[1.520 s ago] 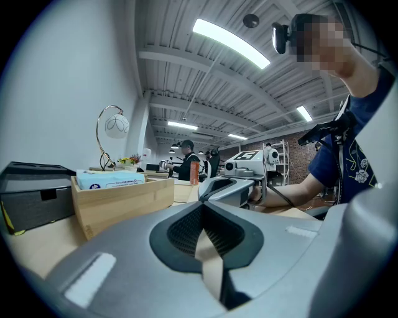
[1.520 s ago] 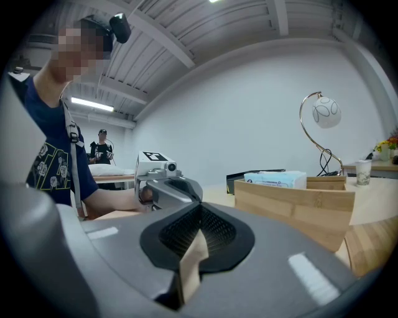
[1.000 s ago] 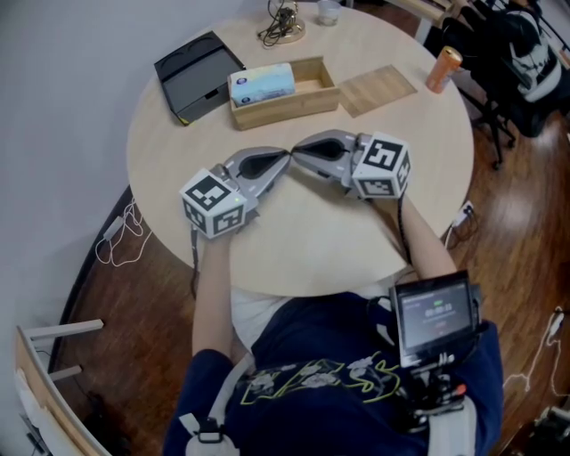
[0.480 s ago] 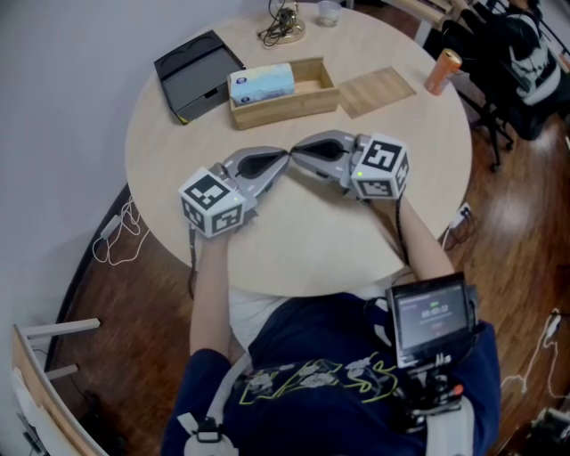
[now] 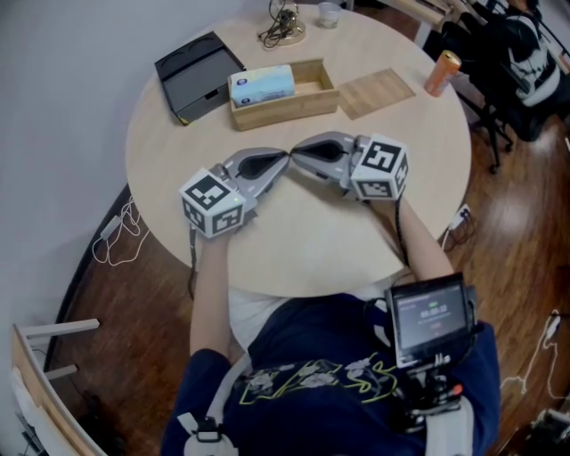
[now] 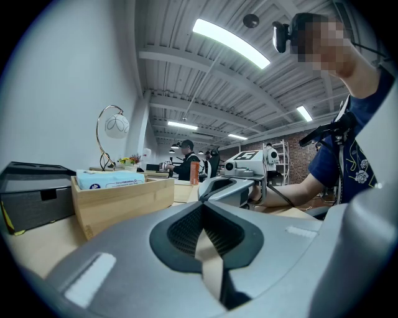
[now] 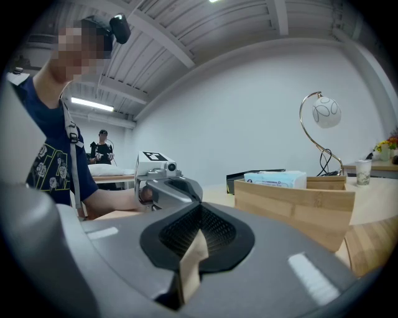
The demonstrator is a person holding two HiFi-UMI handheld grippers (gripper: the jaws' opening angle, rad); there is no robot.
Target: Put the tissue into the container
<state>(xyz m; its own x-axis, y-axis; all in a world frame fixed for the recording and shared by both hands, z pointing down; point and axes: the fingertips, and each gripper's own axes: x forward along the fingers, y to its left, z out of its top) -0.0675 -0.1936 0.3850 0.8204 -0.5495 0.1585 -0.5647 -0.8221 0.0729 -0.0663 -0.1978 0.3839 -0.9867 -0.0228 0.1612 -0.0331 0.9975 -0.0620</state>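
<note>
The light-blue tissue pack [image 5: 261, 83] lies in the left end of the open wooden container [image 5: 307, 98] at the back of the round table; the rest of the box shows bare wood. Both grippers rest on the table's middle, nose to nose, a short way in front of the container. My left gripper [image 5: 283, 159] is shut with nothing in it, and so is my right gripper [image 5: 297, 158]. From the left gripper view the tissue pack [image 6: 109, 179] peeks over the container wall [image 6: 124, 202]. The right gripper view shows the pack [image 7: 275, 179] in the container [image 7: 292, 202].
A flat wooden lid [image 5: 378, 90] lies right of the container. A black box [image 5: 198, 75] sits to its left, an orange can [image 5: 443, 70] at the right rim, a lamp base with cable [image 5: 283, 27] and a cup [image 5: 329, 12] at the back. People sit in the room's background.
</note>
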